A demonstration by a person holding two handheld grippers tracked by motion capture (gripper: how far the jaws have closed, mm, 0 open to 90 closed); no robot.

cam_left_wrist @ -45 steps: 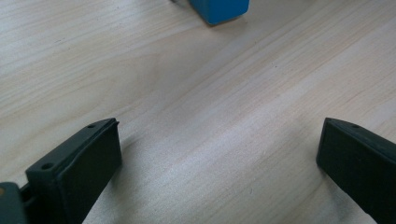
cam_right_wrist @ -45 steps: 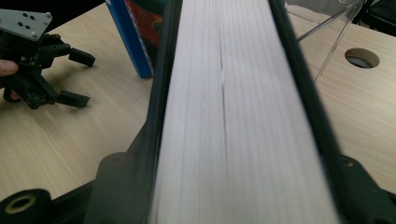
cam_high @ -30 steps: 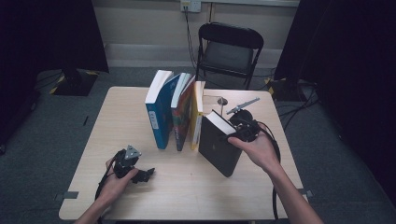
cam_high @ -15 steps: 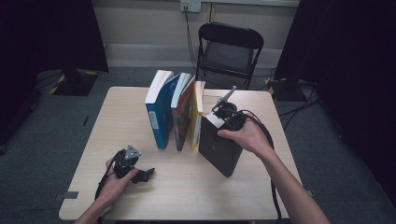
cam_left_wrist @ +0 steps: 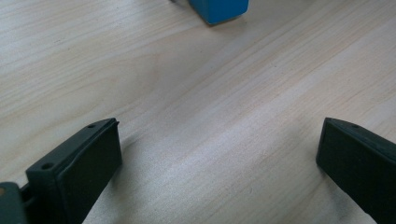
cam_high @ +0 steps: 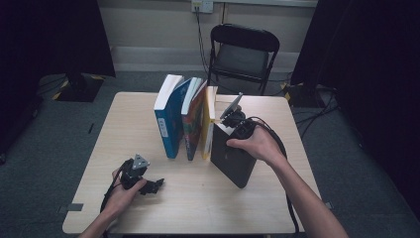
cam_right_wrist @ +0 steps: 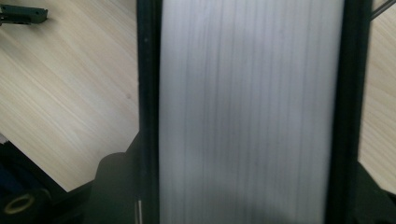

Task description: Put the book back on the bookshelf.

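Observation:
A thick black book [cam_high: 233,158] stands upright on the table, and my right gripper [cam_high: 234,123] is shut on its top edge. In the right gripper view the book's white page edge [cam_right_wrist: 252,112] runs between its black covers, with a jaw pressed on each cover. The book now stands right beside a row of upright books: a blue one [cam_high: 168,119], a multicoloured one [cam_high: 193,121] and a cream one [cam_high: 209,124]. My left gripper [cam_high: 153,186] rests on the table at the front left, open, with bare wood between its jaws [cam_left_wrist: 219,163].
A corner of the blue book [cam_left_wrist: 219,8] shows at the top of the left gripper view. The wooden table [cam_high: 297,198] has free room at the front and right. A black folding chair [cam_high: 245,49] stands behind the far edge. Cables trail from both grippers.
My right hand has carried the black book to the left, from a gap away to right beside the cream book. The left hand and its gripper have not moved.

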